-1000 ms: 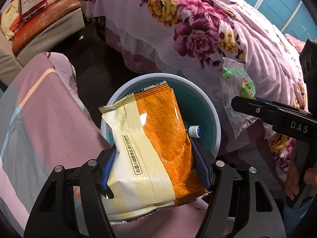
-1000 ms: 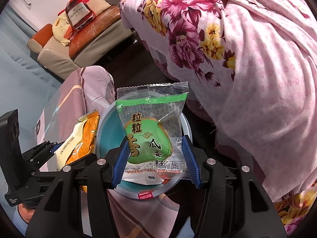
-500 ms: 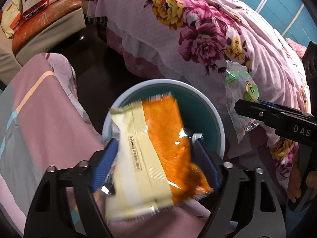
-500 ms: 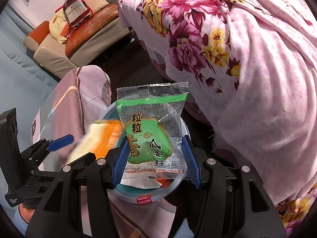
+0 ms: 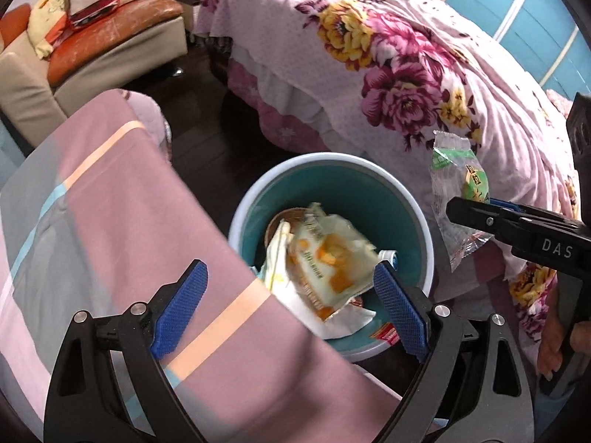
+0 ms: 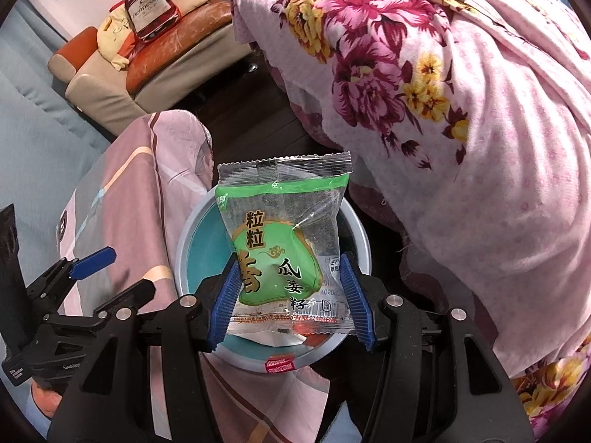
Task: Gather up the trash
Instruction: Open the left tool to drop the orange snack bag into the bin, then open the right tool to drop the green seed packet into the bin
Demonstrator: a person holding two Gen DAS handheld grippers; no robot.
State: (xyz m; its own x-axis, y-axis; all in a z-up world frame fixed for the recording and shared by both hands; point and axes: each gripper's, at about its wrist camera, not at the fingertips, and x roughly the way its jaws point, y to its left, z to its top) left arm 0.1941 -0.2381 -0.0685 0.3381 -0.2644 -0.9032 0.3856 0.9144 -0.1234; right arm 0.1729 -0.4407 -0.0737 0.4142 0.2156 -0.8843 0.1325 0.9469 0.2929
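Note:
A round teal bin point(image 5: 332, 170) with a pale rim stands on the dark floor between two beds. The orange and cream snack bag point(image 5: 325, 262) lies blurred inside it among other wrappers. My left gripper point(image 5: 291, 306) hangs over the bin's near edge, its jaws opening wide with nothing between them. My right gripper point(image 6: 291, 295) is shut on a green and clear seed packet point(image 6: 284, 243), held upright above the bin point(image 6: 199, 236). From the left wrist view that packet point(image 5: 458, 188) shows at the right, pinched by the right gripper's black fingers point(image 5: 480, 214).
A pink striped bedsheet point(image 5: 110, 221) fills the near left, right up against the bin. A floral pink quilt point(image 5: 406, 74) covers the bed on the right. A beige and orange sofa point(image 5: 92, 48) with a bottle-shaped cushion stands at the back. Dark floor point(image 5: 207, 118) runs between.
My left gripper let go of the orange snack bag, which dropped into the bin, and its jaws spread wide. The right gripper kept still with the green packet.

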